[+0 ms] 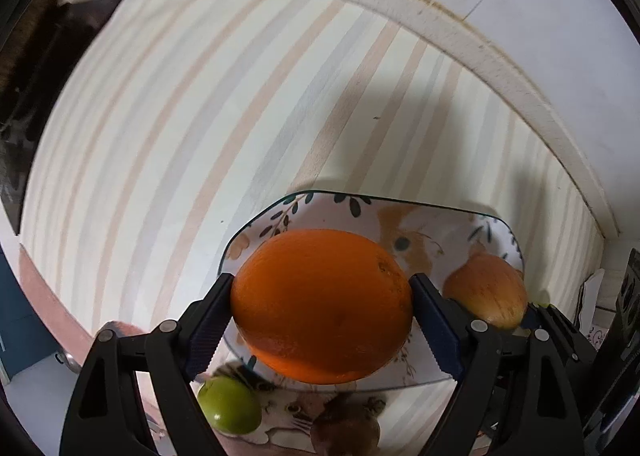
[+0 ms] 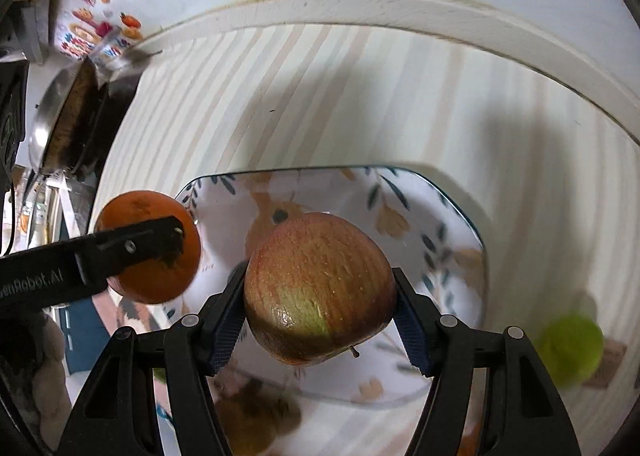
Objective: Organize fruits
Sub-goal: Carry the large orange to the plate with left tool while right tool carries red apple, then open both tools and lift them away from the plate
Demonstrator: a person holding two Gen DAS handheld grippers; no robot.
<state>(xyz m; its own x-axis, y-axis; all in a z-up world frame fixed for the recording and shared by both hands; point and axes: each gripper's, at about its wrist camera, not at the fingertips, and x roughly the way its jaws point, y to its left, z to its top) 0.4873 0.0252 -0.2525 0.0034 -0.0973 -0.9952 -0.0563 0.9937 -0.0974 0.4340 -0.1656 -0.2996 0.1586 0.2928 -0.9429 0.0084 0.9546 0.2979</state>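
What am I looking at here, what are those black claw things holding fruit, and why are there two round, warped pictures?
No robot is involved: a person holds a two-finger gripper in each hand, and each gripper carries a wide-angle camera looking along its fingers, hence the warped pictures. In the left camera's picture, the left gripper is clamped on an orange. In the right camera's picture, the right gripper is clamped on a reddish apple, and the left gripper's orange shows at the left. Both fruits hang over a floral plate on a striped tablecloth. A green fruit lies beside the plate.
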